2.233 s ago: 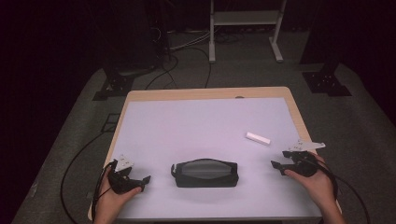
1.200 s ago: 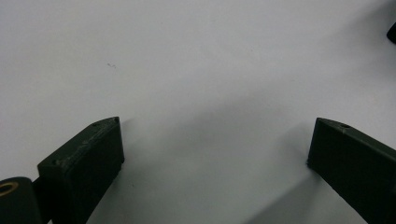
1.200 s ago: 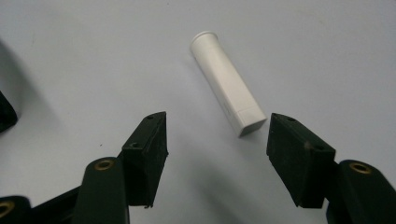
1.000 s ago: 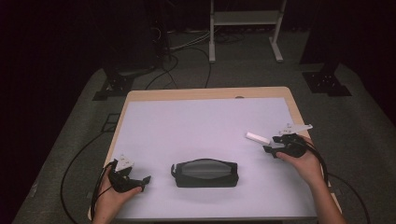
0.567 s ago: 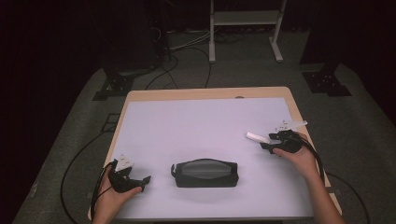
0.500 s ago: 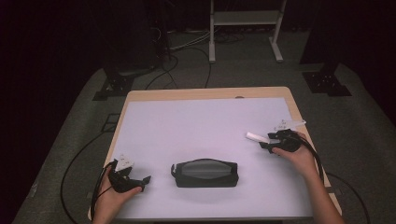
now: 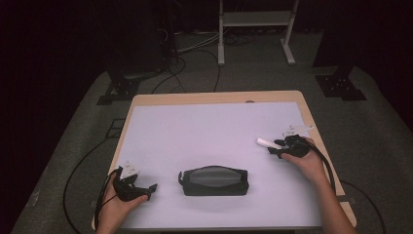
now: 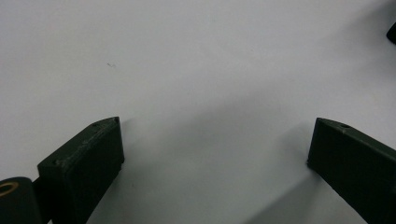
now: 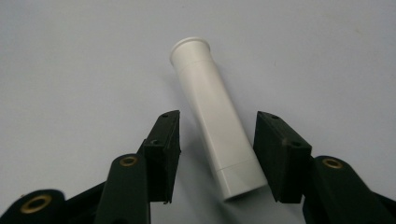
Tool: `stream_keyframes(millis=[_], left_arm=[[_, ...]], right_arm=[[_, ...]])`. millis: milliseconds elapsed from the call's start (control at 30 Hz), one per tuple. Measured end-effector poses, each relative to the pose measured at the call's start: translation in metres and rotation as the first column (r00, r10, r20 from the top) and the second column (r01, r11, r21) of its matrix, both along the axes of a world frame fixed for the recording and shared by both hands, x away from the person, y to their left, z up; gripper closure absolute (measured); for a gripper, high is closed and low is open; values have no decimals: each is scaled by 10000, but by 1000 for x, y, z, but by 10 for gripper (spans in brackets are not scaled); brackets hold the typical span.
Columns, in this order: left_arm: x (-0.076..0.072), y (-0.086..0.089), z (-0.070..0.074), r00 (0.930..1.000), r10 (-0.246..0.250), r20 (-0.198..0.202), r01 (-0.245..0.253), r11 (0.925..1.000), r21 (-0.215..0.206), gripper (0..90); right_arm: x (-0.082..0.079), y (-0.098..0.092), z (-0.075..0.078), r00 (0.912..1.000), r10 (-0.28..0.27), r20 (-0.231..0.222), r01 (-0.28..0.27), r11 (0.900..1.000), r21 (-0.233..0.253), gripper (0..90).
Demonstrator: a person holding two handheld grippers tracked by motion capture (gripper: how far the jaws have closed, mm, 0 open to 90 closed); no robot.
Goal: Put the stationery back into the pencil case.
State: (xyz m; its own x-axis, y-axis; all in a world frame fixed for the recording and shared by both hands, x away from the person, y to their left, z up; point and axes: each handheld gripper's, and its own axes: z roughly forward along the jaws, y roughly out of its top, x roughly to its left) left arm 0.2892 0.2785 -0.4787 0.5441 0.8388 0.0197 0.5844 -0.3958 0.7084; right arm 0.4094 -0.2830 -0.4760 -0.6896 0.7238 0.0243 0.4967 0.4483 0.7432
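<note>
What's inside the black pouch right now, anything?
Cannot tell: the black pouch lies shut on the table, so its cover hides the inside. The white tube lies outside it, between the open jaws of the right gripper.

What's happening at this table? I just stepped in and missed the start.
A person works at a white-topped table with tongs in each hand. The right tongs are open around a small white plastic tube lying flat near the table's right edge, jaws on either side and not yet closed on it. The left tongs rest open at the near left corner, holding nothing. A black zippered fabric pouch lies untouched between them.
</note>
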Motion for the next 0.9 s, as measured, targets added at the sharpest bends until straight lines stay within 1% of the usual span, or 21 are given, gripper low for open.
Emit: stream_keyframes(millis=[33, 100, 200, 300, 467, 600, 633, 733, 900], left_arm=[[0, 0, 0, 10000, 0, 0, 0, 10000, 0, 26], [0, 0, 0, 10000, -2, -2, 2, 10000, -3, 26], [0, 0, 0, 10000, 0, 0, 0, 10000, -8, 26], [0, 0, 0, 10000, -2, -2, 2, 10000, -5, 26], [0, 0, 0, 10000, -1, -4, 1, 10000, -10, 26], [0, 0, 0, 10000, -2, -8, 2, 10000, -12, 26], [0, 0, 0, 10000, 1, -8, -1, 10000, -14, 26], [0, 0, 0, 10000, -3, -11, 3, 10000, -13, 26], [0, 0, 0, 10000, 0, -9, 0, 10000, -14, 26]], right_arm=[[0, 0, 0, 10000, 0, 0, 0, 10000, 0, 504], [1, -1, -2, 9999, 33, 117, -33, 10000, 19, 543], [0, -1, -2, 9999, -42, 123, 41, 10000, 32, 579], [0, -2, -3, 9998, -8, 179, 7, 10000, 52, 591], [-2, -2, -4, 9993, 85, 362, -86, 10000, 39, 638], [-4, -1, -4, 9992, 72, 397, -75, 9999, 73, 655], [-5, -1, -5, 9991, 75, 423, -79, 9999, 80, 676], [-5, 0, -5, 9991, 104, 422, -108, 9999, 84, 695], [-6, 0, -5, 9990, 54, 438, -58, 9999, 89, 700]])
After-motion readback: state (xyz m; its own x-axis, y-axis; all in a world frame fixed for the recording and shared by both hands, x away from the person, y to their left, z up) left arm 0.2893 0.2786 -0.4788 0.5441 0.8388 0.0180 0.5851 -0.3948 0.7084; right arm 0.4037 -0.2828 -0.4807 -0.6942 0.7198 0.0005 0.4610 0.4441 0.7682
